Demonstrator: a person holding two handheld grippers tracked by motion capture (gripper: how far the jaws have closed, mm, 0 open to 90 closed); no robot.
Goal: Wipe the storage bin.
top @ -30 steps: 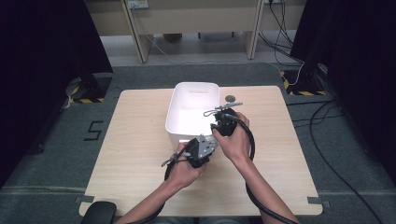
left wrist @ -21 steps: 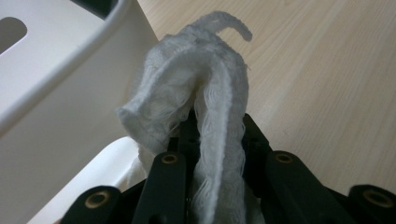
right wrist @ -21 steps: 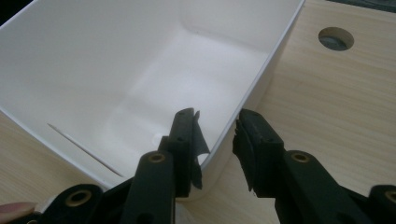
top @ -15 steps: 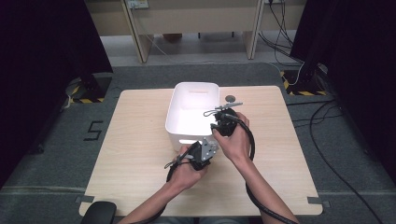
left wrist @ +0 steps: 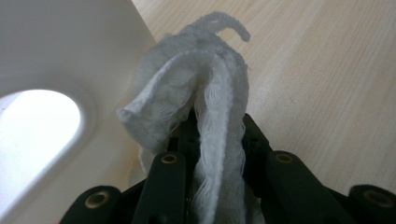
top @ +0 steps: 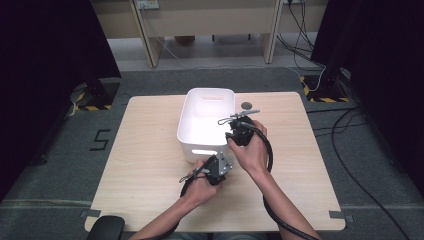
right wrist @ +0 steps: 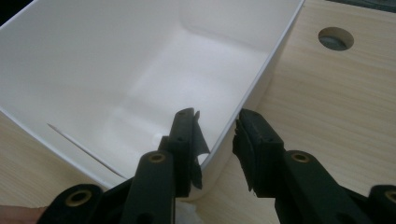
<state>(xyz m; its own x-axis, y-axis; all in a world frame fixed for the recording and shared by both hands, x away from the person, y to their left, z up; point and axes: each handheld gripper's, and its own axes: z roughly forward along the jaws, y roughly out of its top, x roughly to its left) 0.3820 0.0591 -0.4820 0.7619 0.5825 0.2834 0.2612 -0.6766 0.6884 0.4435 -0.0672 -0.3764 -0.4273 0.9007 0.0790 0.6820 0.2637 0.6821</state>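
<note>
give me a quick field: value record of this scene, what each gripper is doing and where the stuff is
left gripper: shut on a white cloth, just outside the near wall of the white bin, beside its handle slot
right gripper: fingers either side of the bin's right rim near its front corner, a gap showing on the outer side
bin contents: none seen in the part that shows
table: light wood, with a round hole beyond the bin
</note>
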